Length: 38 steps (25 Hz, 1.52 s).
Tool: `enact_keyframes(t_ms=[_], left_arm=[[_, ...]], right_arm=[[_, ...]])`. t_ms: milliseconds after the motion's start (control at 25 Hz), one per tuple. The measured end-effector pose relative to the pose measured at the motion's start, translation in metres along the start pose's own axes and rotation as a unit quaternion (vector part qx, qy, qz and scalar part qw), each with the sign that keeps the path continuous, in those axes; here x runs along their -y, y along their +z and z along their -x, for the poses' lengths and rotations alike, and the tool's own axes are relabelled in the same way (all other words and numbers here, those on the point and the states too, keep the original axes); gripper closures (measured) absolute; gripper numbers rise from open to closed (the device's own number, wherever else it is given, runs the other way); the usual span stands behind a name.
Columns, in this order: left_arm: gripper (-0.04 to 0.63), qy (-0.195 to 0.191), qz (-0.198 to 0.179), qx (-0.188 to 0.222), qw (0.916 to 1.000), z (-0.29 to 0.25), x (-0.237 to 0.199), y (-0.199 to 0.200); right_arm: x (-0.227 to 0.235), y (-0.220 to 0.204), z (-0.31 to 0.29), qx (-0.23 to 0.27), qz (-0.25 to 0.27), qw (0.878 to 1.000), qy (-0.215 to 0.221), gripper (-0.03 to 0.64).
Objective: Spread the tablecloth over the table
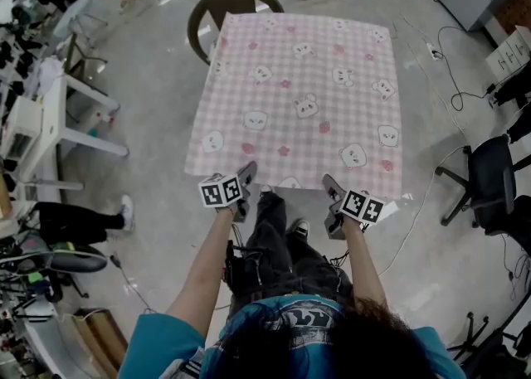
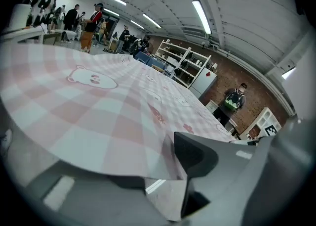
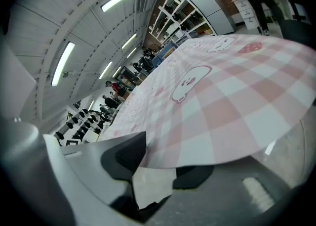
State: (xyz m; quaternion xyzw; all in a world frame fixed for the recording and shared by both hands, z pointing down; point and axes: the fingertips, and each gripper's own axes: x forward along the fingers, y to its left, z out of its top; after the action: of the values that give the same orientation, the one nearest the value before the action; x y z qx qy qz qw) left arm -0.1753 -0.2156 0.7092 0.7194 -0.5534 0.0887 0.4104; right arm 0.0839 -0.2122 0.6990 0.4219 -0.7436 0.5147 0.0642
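The pink checked tablecloth [image 1: 299, 95] lies flat across the middle of the frame, its near hem at both claws. The left claw [image 1: 246, 177] and right claw [image 1: 332, 189] stand wide, and the hem lies loose between their jaws, unpinched. Both should back out level and together, so the hem isn't dragged. The desk is wholly hidden beneath, so the evenness of the overhang cannot be judged.
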Motion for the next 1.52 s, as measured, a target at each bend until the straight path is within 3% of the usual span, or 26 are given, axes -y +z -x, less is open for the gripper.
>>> enact_keyframes(t_ms=[120,560,840,1000,1240,1400,1520], left_arm=[[0.337,0.020,-0.004,0.004,0.9998,0.007,-0.004,-0.002],[0.347,0.008,-0.066,-0.016,0.9976,0.045,0.020,-0.009],[0.353,-0.001,-0.048,0.009,0.9988,0.064,0.034,0.000],[0.353,-0.008,-0.071,0.011,0.9974,0.073,0.044,0.006],[0.405,-0.055,-0.105,0.050,0.9916,0.106,0.067,0.026],[0.426,-0.097,-0.139,0.072,0.9829,0.137,0.075,0.043],[0.442,-0.131,-0.140,0.097,0.9766,0.161,0.078,0.051]], right_arm=[[0.005,-0.013,0.009,-0.012,0.011,1.000,-0.010,0.446],[-0.009,-0.026,0.039,-0.009,0.011,1.000,0.011,0.442],[-0.030,-0.025,0.053,0.017,0.022,0.999,0.026,0.463],[-0.048,-0.017,0.053,0.030,0.032,0.998,0.049,0.463],[-0.091,-0.016,0.052,0.044,0.073,0.994,0.075,0.476],[-0.129,-0.022,0.053,0.066,0.089,0.990,0.083,0.482],[-0.157,-0.033,0.058,0.081,0.108,0.987,0.087,0.482]])
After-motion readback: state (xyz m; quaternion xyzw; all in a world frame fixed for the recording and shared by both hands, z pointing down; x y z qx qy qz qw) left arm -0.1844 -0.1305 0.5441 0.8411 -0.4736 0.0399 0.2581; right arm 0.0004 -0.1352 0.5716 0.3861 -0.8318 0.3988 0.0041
